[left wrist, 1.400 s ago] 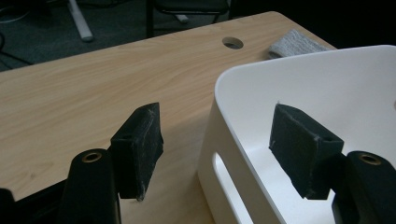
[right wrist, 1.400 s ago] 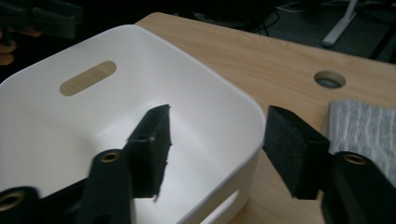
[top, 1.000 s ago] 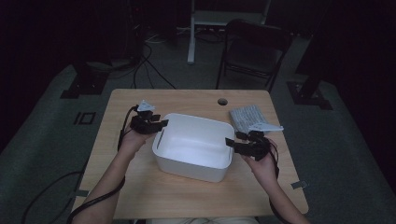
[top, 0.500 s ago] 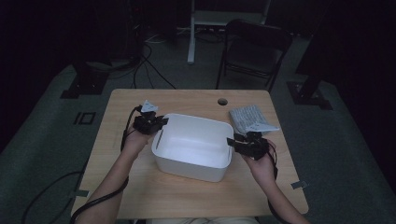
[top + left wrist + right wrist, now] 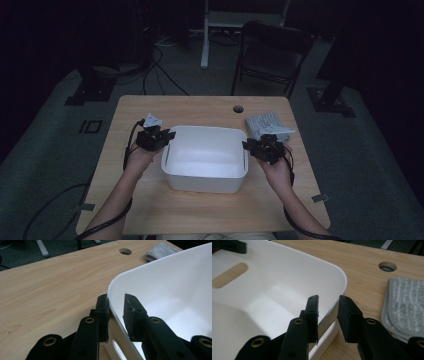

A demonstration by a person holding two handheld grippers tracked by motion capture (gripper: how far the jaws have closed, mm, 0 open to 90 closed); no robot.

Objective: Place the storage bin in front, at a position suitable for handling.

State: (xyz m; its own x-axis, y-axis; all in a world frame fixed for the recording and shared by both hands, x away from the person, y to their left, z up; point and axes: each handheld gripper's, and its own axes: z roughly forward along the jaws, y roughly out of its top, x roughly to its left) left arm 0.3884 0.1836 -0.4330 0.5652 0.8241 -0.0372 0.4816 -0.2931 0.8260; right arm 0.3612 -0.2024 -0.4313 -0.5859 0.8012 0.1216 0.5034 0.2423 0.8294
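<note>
A white plastic tub (image 5: 205,131) stands in the middle of the wooden table (image 5: 200,107). My left gripper (image 5: 167,137) is at its left end. In the left gripper view, the left gripper (image 5: 116,302) straddles the tub's rim (image 5: 113,287), and both pads press on the wall. Its jaws have just been closing, then eased slightly. My right gripper (image 5: 247,146) is at the tub's right end. The right gripper (image 5: 328,302) has one pad inside the tub (image 5: 287,277) and one outside. Its jaws have just been closing, and a small gap still shows beside the outer pad.
A folded grey cloth (image 5: 267,126) lies on the table just behind my right hand, also seen as the cloth (image 5: 404,305). A round cable hole (image 5: 238,108) is at the table's far edge. A folding chair (image 5: 272,50) and cables stand on the floor beyond.
Both grippers' jaws have narrowed around the tub's end walls. The left hand has shifted slightly along the tub's left end. The tub has not moved.
</note>
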